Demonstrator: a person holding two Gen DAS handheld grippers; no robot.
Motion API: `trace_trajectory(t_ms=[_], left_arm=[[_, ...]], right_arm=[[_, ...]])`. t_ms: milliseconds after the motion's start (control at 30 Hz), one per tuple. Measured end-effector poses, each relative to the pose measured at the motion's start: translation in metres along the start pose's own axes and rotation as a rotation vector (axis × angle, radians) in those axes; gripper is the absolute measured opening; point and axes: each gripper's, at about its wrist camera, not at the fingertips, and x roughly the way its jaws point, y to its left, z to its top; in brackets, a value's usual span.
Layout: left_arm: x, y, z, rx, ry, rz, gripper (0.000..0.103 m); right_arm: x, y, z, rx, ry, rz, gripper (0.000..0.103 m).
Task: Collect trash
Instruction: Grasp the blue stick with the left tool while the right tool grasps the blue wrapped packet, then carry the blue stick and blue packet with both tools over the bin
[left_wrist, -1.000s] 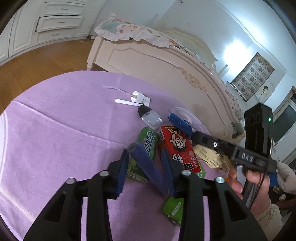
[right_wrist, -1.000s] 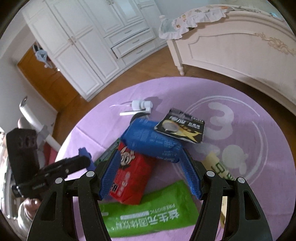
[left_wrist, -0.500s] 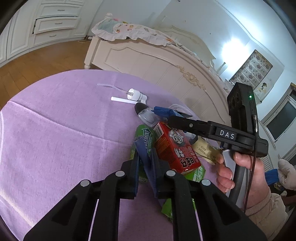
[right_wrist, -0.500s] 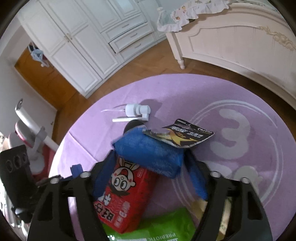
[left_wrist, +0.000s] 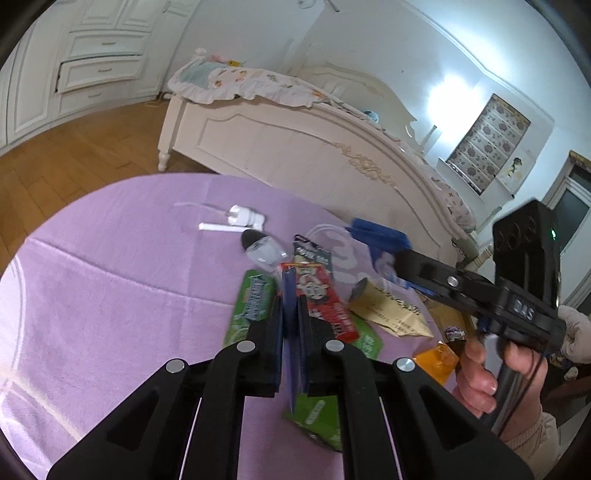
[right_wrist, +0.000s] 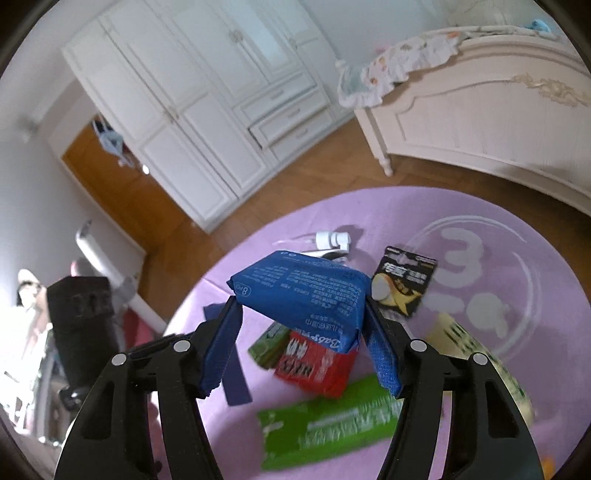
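Trash lies on a round table with a purple cloth (left_wrist: 110, 295). My right gripper (right_wrist: 301, 321) is shut on a blue wipes pack (right_wrist: 299, 291) and holds it above the pile; the pack also shows in the left wrist view (left_wrist: 380, 236). My left gripper (left_wrist: 291, 314) is shut, with only a loose blue strip of its own pad tape (left_wrist: 291, 291) between the pads, over the pile. Below lie a red carton (left_wrist: 319, 295), a green gum box (left_wrist: 253, 295), a green wipes pouch (right_wrist: 332, 421), a black battery card (right_wrist: 402, 284) and a beige wrapper (left_wrist: 391, 310).
A white pump head (left_wrist: 242, 218) and a small clear bottle with a black cap (left_wrist: 260, 247) lie farther back. An orange wrapper (left_wrist: 437, 360) lies at the table's right edge. A white bed (left_wrist: 295, 147) stands behind the table, white wardrobes (right_wrist: 203, 110) beyond wooden floor.
My right gripper closed on the blue pack and lifted it off the pile. My left gripper went from open to shut and both views rose and tilted.
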Motion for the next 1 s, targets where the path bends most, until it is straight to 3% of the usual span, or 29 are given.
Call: trace_trajectory(t_ms=[200, 567, 1000], left_arm=[[0.007, -0.034, 0.006, 0.062, 0.014, -0.031, 0.008], [0.058, -0.149, 0.003, 0.258, 0.093, -0.159, 0.008], [0.145, -0.255, -0.021, 0.349, 0.224, -0.326, 0.008]], right_arm=[[-0.061, -0.031, -0.024, 0.064, -0.093, -0.098, 0.065], [-0.151, -0.107, -0.076, 0.189, -0.214, -0.303, 0.065], [-0.201, -0.194, -0.135, 0.373, -0.280, -0.412, 0.065]])
